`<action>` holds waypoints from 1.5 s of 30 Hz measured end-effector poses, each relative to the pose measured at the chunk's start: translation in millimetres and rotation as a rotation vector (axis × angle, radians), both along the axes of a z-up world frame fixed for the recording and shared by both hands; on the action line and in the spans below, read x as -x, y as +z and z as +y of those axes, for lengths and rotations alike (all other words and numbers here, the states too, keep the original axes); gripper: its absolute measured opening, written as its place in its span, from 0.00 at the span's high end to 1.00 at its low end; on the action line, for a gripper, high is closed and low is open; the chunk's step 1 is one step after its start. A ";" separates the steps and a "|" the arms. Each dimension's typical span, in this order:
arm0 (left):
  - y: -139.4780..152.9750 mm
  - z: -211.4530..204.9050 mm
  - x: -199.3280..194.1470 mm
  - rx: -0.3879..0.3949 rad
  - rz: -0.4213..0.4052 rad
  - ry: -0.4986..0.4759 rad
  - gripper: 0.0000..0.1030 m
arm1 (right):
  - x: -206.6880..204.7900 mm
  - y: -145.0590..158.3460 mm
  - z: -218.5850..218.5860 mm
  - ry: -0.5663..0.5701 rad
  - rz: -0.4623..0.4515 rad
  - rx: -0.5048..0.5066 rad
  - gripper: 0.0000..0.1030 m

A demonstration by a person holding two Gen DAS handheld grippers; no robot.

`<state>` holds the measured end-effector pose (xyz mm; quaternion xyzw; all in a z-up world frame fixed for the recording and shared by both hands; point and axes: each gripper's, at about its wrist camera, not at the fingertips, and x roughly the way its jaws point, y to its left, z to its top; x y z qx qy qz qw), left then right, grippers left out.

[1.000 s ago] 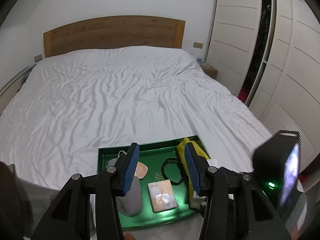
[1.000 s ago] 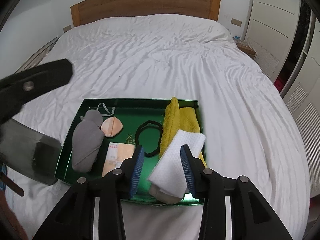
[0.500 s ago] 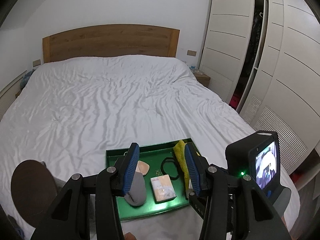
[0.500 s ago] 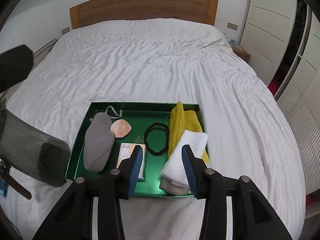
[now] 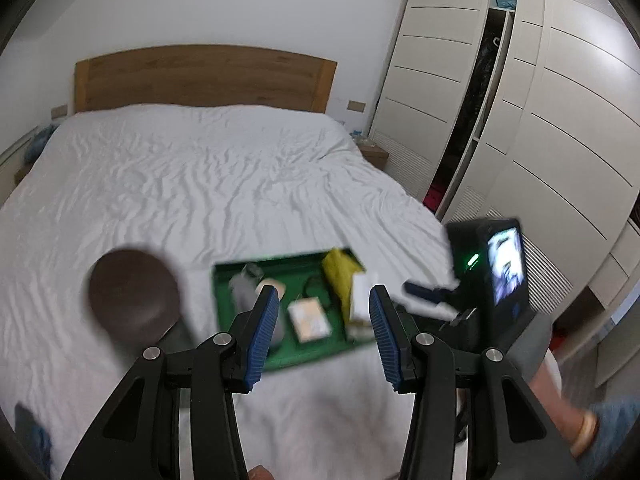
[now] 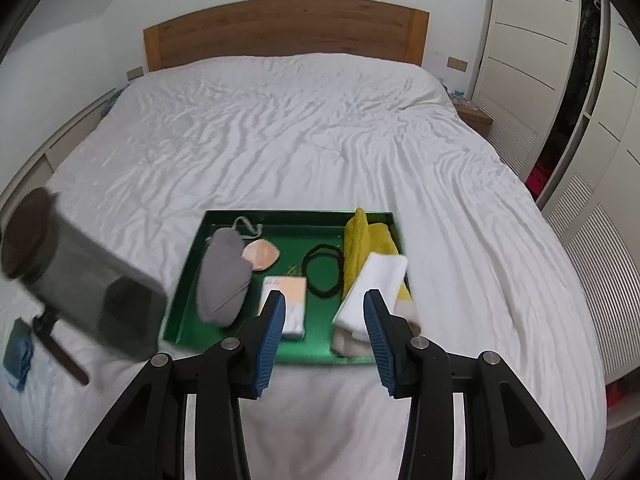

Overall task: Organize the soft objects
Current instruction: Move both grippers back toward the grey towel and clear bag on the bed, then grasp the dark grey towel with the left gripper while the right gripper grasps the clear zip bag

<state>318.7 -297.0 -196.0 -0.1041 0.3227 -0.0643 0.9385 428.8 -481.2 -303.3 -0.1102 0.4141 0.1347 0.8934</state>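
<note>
Both grippers pulled back and up from green tray (image 6: 188, 280) since second ago; right no longer straddles white towel (image 6: 372, 288).

Right gripper (image 6: 325, 312) fingers spread, empty, above tray's near edge. Left gripper (image 5: 323, 312) likewise spread, empty, farther back, view blurred.

Within tray: white towel overlapping yellow towel (image 6: 360, 240) right side; black hairband (image 6: 323, 272) centre; tissue pack (image 6: 286, 300) near-centre; grey pouch (image 6: 222, 276), peach pad (image 6: 262, 255) left.

Advice: descend straight, straddle one fabric fold, avoid tray rim.
</note>
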 end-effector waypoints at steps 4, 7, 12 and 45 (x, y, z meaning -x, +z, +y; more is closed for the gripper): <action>-4.9 46.3 52.2 -0.015 0.066 0.032 0.57 | 41.4 15.3 -1.4 0.015 -0.002 -0.004 0.60; -9.0 80.9 87.2 -0.064 0.107 0.073 0.57 | 69.7 27.3 0.1 0.014 0.002 -0.013 0.60; -21.4 155.9 143.3 -0.138 0.214 0.185 0.57 | 122.2 42.0 19.5 0.026 0.007 -0.008 0.58; -202.4 358.9 170.4 -0.039 0.563 0.101 0.50 | 283.7 -131.1 273.0 0.120 0.544 -0.271 0.55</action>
